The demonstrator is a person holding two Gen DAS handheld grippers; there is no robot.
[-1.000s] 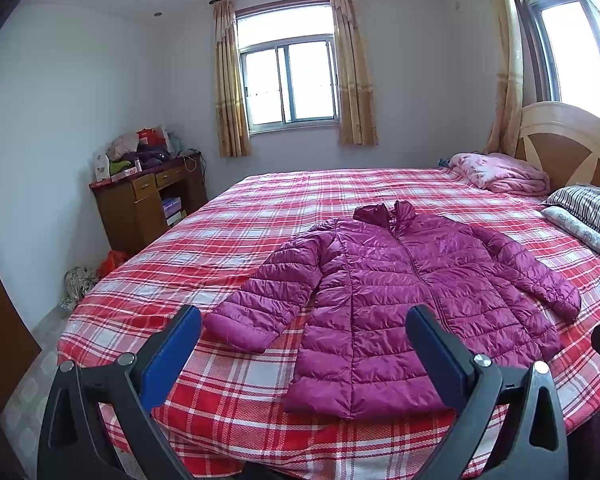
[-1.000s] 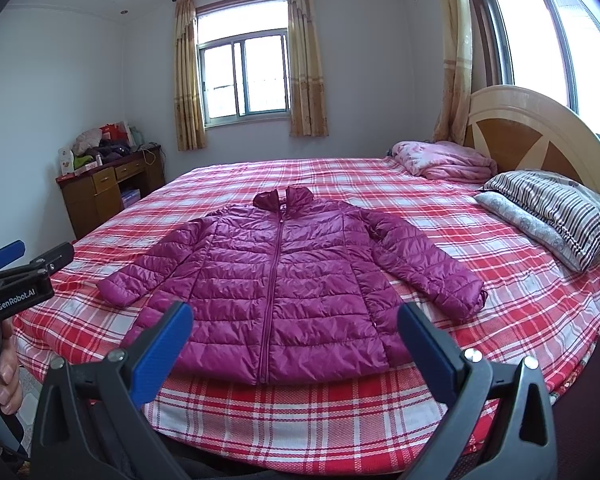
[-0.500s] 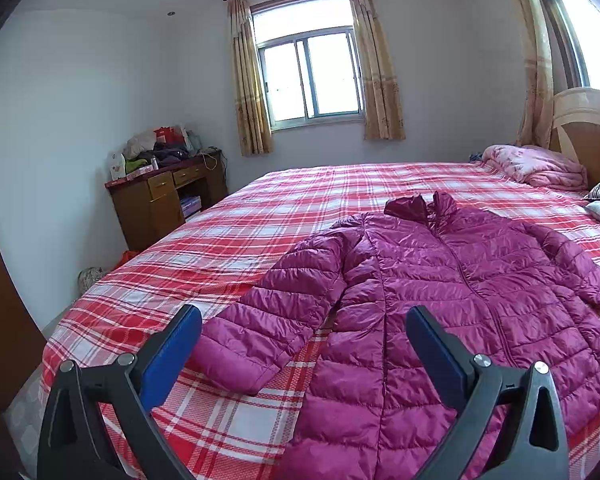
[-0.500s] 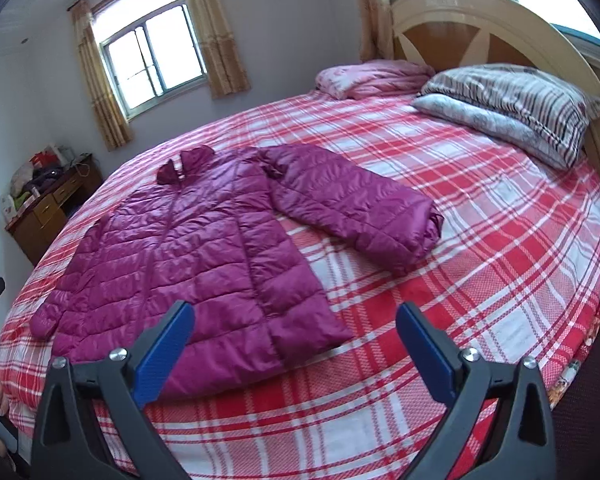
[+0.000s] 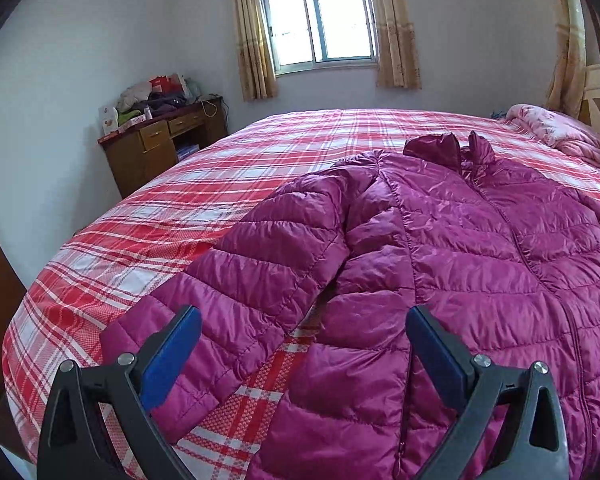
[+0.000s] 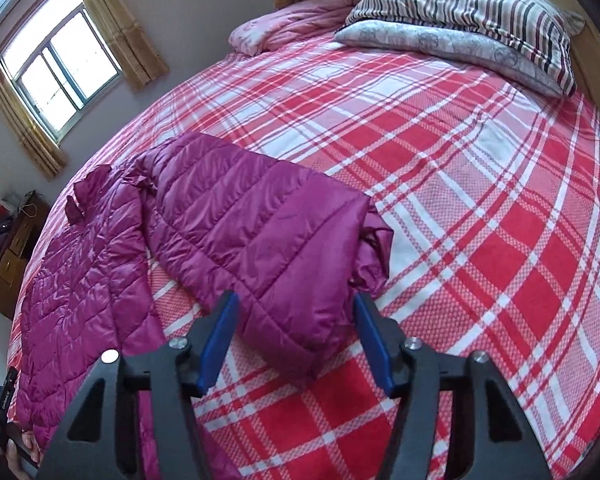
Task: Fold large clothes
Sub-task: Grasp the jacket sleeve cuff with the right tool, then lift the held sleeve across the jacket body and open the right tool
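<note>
Your purple jacket [image 5: 480, 248] lies flat on the red checked bed [image 5: 180, 208], collar toward the window at the top. In the right view, one sleeve [image 6: 260, 240] runs from upper left down to its cuff, right between your right gripper [image 6: 296, 328] blades. Those blades have just been closing, about half open, not squeezing yet. Your left gripper [image 5: 304, 344] is wide open over the other sleeve [image 5: 236, 300], holding nothing.

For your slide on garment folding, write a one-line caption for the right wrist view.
Right gripper, jaws just closing, straddles the cuff end of the magenta puffer jacket's sleeve on the red plaid bed.
</note>
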